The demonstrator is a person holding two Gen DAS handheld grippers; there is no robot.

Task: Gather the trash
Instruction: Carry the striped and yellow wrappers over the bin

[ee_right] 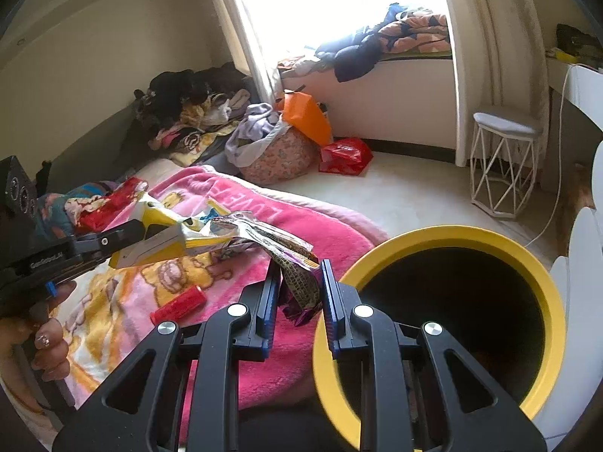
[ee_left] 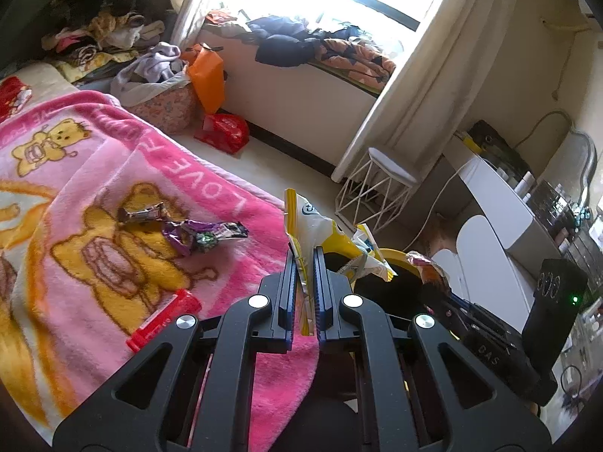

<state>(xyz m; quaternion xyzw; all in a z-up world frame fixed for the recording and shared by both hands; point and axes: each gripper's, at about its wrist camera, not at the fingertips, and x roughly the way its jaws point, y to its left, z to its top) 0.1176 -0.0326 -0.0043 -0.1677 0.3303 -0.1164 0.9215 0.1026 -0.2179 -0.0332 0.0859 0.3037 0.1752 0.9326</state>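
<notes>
Left wrist view: the left gripper has its black fingers pinched tight on a crumpled yellow and white snack bag, which stands up above the fingertips. Just beyond it is the yellow rim of a round trash bin. On the left lies a pink blanket with teddy bear prints, spread over a bed. Two purple candy wrappers rest on the blanket, near a red tube closer to the camera.

Right wrist view: the right gripper clamps its fingers on a crinkled purple and gold wrapper, held over the blanket's edge just beside the trash bin, whose dark inside fills the lower right. At left, a person's hand holds the left gripper, with the snack bag in it. The red tube lies on the blanket between the two grippers.
</notes>
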